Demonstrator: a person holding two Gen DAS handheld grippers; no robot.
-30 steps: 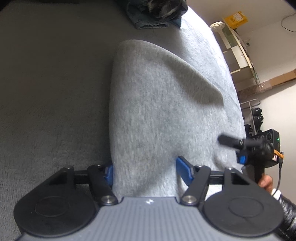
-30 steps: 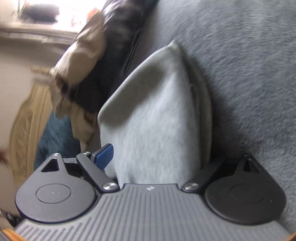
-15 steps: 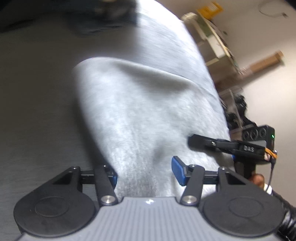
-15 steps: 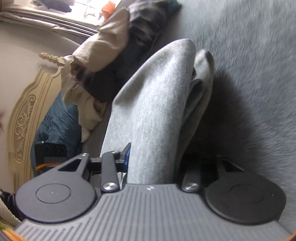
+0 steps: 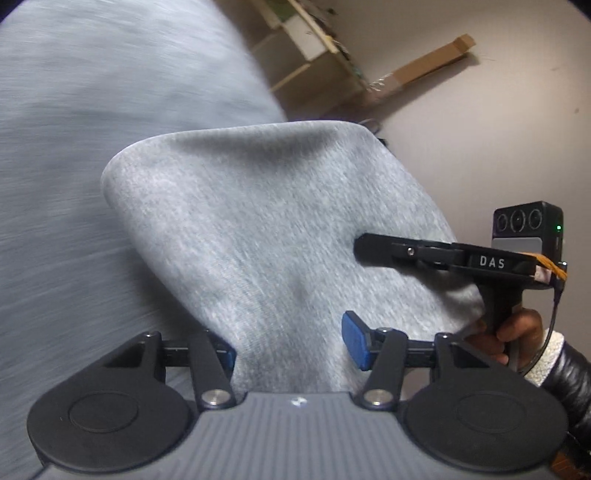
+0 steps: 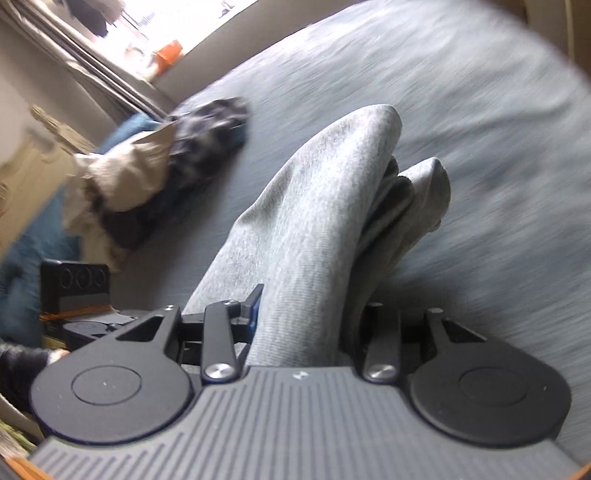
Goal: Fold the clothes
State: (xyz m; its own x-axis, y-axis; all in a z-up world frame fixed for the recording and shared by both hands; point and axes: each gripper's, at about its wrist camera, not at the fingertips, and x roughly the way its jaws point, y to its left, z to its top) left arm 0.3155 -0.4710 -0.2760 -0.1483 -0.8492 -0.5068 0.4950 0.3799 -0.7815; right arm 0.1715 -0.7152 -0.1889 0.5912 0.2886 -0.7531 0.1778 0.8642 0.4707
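Grey plush bed cover (image 5: pixel 74 155) fills the left wrist view from 12 round to 9 o'clock and most of the right wrist view; heavy motion blur on it in both.

Grey knit garment (image 5: pixel 266 236), folded into layers, is lifted off the cover and hangs between the two grippers. Left view: it spans centre frame, rounded fold edge at 11 o'clock. Right view: same garment (image 6: pixel 317 221) runs from 6 up to 12 o'clock, stacked layers visible along its 3 o'clock edge.

Clothes pile (image 6: pixel 155 166), beige and dark pieces, sits on the cover at 10 o'clock in the right view, well apart from the garment. Teal fabric (image 6: pixel 33 251) behind it at 9 o'clock. Window (image 6: pixel 177 22) at 11 o'clock, blown out. Wooden shelf (image 5: pixel 306 48) and cardboard strip (image 5: pixel 421 70) against the wall at 1 o'clock in the left view.

Left gripper (image 5: pixel 291 343): cloth fills the gap; the 3 o'clock pad shows blue face, so contact there unclear, can't tell if it's clamped.

Right gripper (image 6: pixel 314 314): pads pressed against the bunched garment edge, clamped on it. In the left view it sits at 3 o'clock (image 5: pixel 365 247), tip against the cloth, held by a hand (image 5: pixel 506 332) in a dark sleeve (image 5: pixel 569 376).
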